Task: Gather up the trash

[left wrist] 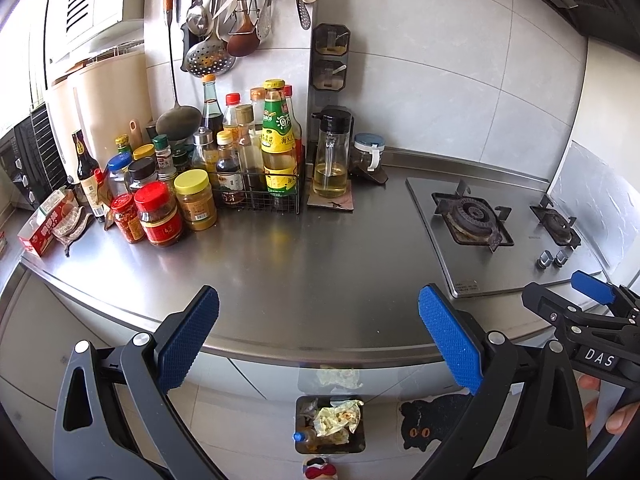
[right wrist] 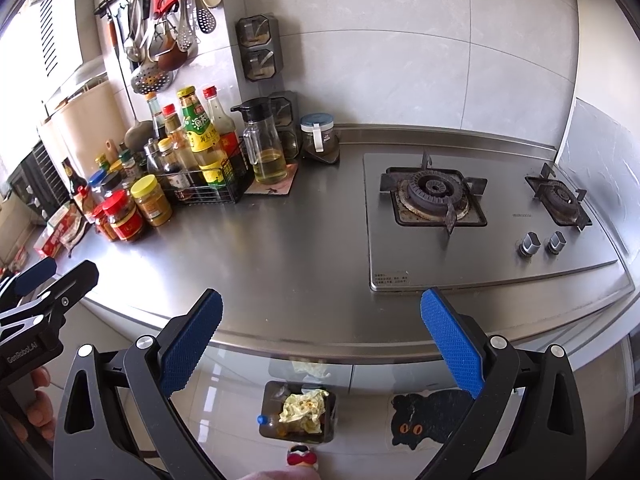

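Note:
A small dark trash bin stands on the floor below the counter's front edge; it also shows in the right wrist view. Inside lie a crumpled yellowish wrapper and a blue-capped bottle. My left gripper is open and empty, above the counter edge and bin. My right gripper is open and empty, likewise above the bin. Each gripper shows at the edge of the other's view.
The steel counter holds sauce bottles and jars at the left, an oil dispenser and a gas hob at the right. Utensils hang on the wall. A black cat mat lies on the floor beside the bin.

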Demonstrator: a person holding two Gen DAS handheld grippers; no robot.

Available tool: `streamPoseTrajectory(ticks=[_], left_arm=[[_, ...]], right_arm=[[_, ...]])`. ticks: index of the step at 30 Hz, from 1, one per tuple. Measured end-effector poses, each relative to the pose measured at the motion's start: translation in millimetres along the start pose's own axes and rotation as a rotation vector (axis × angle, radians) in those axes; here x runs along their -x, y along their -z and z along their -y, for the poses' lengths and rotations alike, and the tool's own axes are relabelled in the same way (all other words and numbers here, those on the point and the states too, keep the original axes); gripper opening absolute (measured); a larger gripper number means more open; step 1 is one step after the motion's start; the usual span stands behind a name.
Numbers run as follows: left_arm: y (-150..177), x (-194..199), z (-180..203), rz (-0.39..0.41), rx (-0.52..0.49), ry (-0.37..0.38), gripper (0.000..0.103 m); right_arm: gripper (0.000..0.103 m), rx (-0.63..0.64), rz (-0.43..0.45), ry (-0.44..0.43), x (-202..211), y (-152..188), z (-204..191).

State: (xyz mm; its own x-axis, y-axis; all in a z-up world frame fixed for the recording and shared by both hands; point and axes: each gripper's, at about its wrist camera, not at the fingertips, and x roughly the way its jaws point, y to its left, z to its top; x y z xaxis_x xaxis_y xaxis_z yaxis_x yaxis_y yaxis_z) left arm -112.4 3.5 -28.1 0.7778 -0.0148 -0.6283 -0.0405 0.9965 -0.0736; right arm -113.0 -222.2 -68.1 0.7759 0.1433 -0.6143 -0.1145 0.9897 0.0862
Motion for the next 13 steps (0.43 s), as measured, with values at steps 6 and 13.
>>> streamPoseTrajectory(ticks=[6, 13], left_arm=[[-0.3, -4.7, -1.4, -0.029, 0.014, 0.023, 0.095], [-0.1, -5.0, 0.7, -0.013, -0.004, 0.005, 0.095]], right_arm=[[0.1, -0.003, -0.003, -0.004, -0.9, -0.1, 0.1], [0.1, -0.009, -0.004, -0.005, -2.1, -1.3, -1.0]])
